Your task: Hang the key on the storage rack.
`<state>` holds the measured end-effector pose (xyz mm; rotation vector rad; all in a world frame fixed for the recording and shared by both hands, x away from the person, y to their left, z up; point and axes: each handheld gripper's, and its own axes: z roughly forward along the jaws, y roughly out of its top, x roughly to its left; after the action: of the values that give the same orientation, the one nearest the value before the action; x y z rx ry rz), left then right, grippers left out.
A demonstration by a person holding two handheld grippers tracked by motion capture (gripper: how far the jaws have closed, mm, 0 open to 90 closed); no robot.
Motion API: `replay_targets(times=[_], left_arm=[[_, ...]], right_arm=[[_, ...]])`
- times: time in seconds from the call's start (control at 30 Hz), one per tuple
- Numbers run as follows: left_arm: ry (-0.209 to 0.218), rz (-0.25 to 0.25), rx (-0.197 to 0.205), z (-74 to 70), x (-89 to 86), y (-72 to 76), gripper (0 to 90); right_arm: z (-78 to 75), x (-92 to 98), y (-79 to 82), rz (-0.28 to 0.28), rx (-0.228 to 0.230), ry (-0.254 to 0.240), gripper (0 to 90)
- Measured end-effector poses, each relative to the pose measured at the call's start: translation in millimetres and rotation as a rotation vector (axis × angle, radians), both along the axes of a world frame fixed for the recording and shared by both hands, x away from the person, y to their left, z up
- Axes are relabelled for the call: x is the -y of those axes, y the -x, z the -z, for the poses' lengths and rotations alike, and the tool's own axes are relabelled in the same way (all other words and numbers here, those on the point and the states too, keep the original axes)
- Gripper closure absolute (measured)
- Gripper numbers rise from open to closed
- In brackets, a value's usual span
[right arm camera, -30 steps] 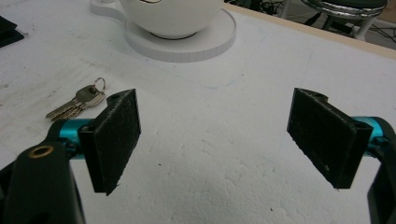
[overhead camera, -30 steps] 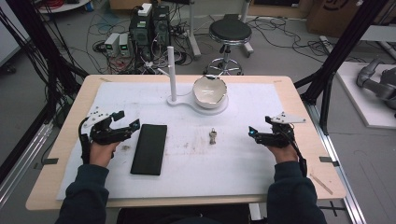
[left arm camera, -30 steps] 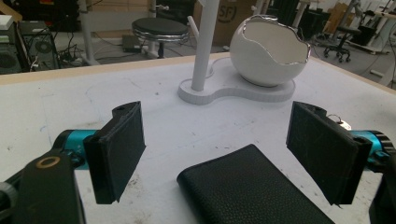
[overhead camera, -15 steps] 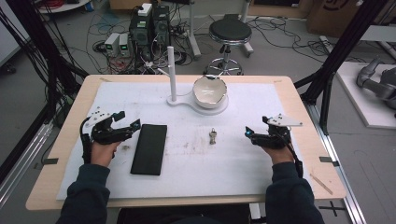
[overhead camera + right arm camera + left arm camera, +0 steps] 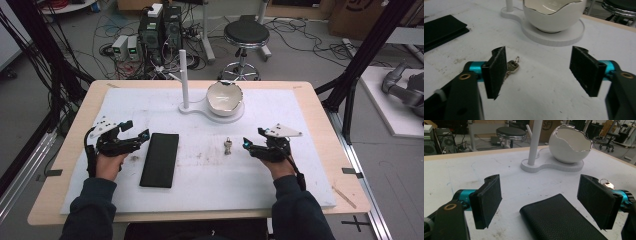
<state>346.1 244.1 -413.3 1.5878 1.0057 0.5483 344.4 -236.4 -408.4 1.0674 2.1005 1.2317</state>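
Note:
A black leather wallet (image 5: 160, 159) lies flat on the white mat, left of centre. My left gripper (image 5: 136, 131) stands open just left of it, and the wallet's near corner (image 5: 559, 217) shows between its jaws. A small metal key (image 5: 228, 147) lies mid-table. My right gripper (image 5: 254, 141) is open a short way right of the key, with nothing between its jaws; the key (image 5: 511, 67) peeks out beside the left jaw. A white egg-shaped bowl (image 5: 224, 97) sits on a white stand with an upright post (image 5: 183, 77) at the back.
The white mat (image 5: 200, 185) covers most of the wooden table (image 5: 320, 107). A stool (image 5: 245, 34), computer boxes (image 5: 160, 30) and cables are on the floor beyond the far edge. Black frame posts (image 5: 367, 55) rise at both sides.
My right gripper has slid left toward the key. The left gripper has barely moved and stays beside the wallet.

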Motion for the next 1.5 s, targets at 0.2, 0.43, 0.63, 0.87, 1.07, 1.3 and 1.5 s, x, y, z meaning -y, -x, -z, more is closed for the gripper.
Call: replay_targets(times=[0.2, 0.43, 0.63, 0.87, 1.07, 1.3, 1.5], left_arm=[[-0.011, -0.001, -0.011, 1.6, 1.2, -1.3, 19.6], [-0.021, 0.001, -0.012, 2.2, 1.6, -0.5, 19.7], [-0.019, -0.002, -0.008, 1.6, 0.4, 0.5, 19.9], [-0.015, -0.008, -0.009, 2.1, -1.3, 1.0, 19.8], [-0.018, -0.009, -0.012, 2.6, -1.7, 0.6, 19.9], [-0.025, -0.01, -0.013, 2.8, -1.7, 0.3, 20.0], [-0.027, -0.009, -0.015, 3.1, -0.6, 0.3, 20.3]], right_arm=[[12.6, -30.3, -5.3, -0.031, -0.048, 0.062, 54.5], [26.6, -56.7, -8.9, -0.019, -0.091, 0.107, 47.5], [42.4, -83.9, -9.8, -0.004, -0.105, 0.276, 46.3], [39.8, -73.0, -15.9, 0.021, -0.147, 0.273, 74.2], [37.8, -66.2, -18.2, -0.012, -0.175, 0.287, 77.5], [37.7, -50.0, -22.2, -0.094, -0.206, 0.252, 57.8], [37.4, -53.3, -19.6, -0.083, -0.236, 0.224, 75.0]])
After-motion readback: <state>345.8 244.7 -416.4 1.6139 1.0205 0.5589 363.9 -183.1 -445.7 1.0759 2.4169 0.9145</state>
